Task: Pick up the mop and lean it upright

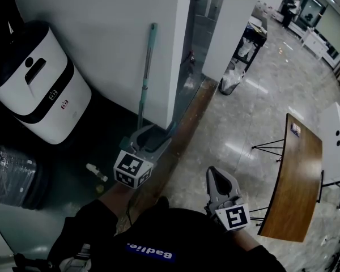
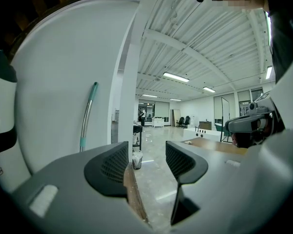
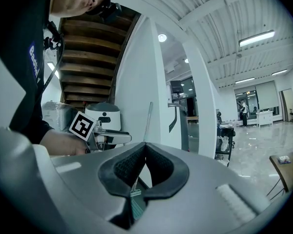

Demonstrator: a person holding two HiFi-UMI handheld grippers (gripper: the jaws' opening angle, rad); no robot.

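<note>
The mop (image 1: 146, 72) stands upright with its teal and silver handle leaning against the white pillar (image 1: 124, 33). My left gripper (image 1: 152, 138) is low by the mop's foot, open, with nothing between its jaws. In the left gripper view the mop handle (image 2: 87, 117) rises to the left of the open left gripper (image 2: 146, 161), apart from it. My right gripper (image 1: 220, 180) hangs further right over the shiny floor, shut and empty. In the right gripper view its tips (image 3: 145, 149) meet, with the mop handle (image 3: 147, 118) and the left gripper (image 3: 105, 138) beyond.
A white rounded machine (image 1: 39, 78) stands left of the pillar, with a wrapped dark bundle (image 1: 11, 180) below it. A small white bottle (image 1: 96, 173) lies on the dark floor. A wooden table (image 1: 297, 180) is at the right, and a cart with bags (image 1: 238, 67) beyond the pillar.
</note>
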